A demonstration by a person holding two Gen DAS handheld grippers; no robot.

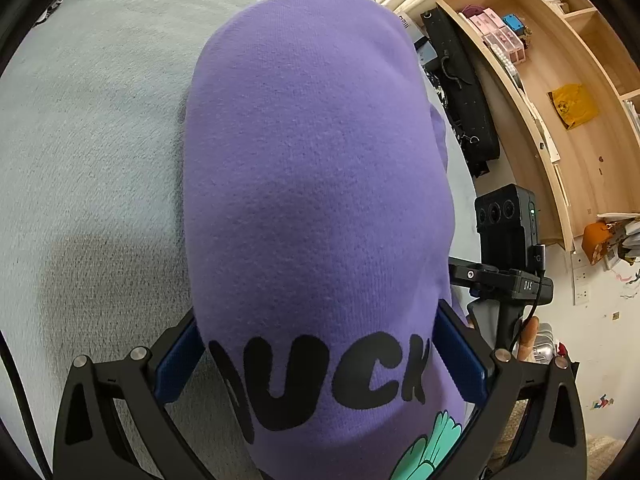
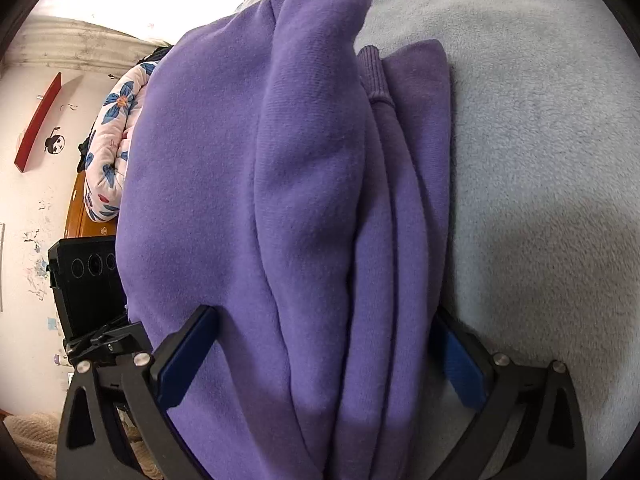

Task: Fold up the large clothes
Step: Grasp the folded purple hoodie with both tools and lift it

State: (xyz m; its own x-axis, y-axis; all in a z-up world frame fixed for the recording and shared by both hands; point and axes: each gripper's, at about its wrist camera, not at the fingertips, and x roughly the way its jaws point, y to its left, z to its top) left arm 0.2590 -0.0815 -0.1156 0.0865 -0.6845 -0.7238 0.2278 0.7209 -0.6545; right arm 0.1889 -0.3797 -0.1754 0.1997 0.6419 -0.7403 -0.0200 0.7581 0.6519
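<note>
The folded purple sweatshirt (image 1: 312,184) lies on a pale grey blanket (image 1: 92,128), its bulk filling the gap between the left gripper (image 1: 320,364) fingers, which stand wide. The right gripper (image 2: 332,356) fingers also stand wide, straddling its stacked folds (black lettering faces the left side). Whether the pads press the cloth, I cannot tell.

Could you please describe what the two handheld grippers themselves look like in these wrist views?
Both the left gripper and right gripper have black angular linkage arms with silver round pivot pins and flat blue finger pads. The left view shows the other unit's black camera block with a green light, a cable and "DAS" lettering.
</note>
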